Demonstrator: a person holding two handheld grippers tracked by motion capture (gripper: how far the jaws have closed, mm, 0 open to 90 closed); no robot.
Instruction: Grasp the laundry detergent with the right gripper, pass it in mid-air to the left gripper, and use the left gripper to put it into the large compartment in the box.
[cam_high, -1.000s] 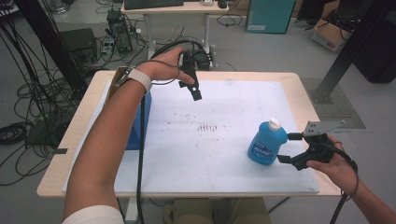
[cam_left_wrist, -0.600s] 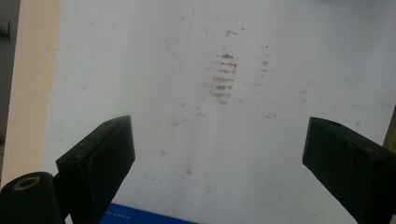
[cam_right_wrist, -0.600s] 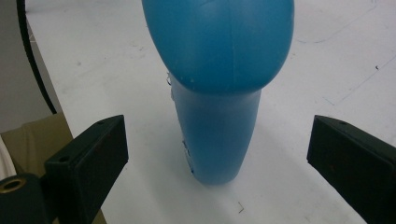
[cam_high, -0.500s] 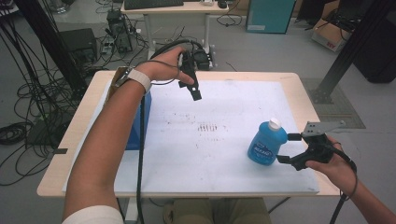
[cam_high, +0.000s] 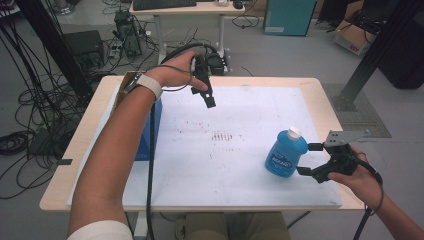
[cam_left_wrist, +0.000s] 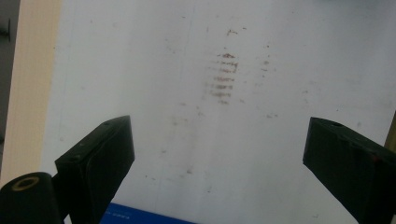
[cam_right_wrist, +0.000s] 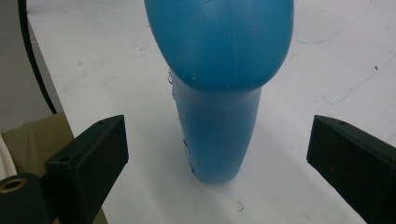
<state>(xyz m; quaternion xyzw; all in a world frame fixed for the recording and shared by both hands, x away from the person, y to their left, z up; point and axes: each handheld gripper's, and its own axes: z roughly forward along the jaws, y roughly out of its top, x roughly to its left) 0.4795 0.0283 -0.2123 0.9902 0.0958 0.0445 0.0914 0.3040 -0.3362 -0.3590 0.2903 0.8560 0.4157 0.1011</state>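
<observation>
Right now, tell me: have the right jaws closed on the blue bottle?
No, the blue bottle stands free between the wide-open jaws of the right gripper.

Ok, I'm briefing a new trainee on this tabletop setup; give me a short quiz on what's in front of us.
1. True or false: the right gripper has its jaws clamped on the blue bottle.
2. What colour is the bottle's cap?
3. Which is held up over the far part of the white mat? A) the left gripper B) the right gripper C) the bottle

Key:
1. False: its jaws stand wide apart, just beside the bottle.
2. White.
3. A: its jaws are open and hold nothing.
</observation>
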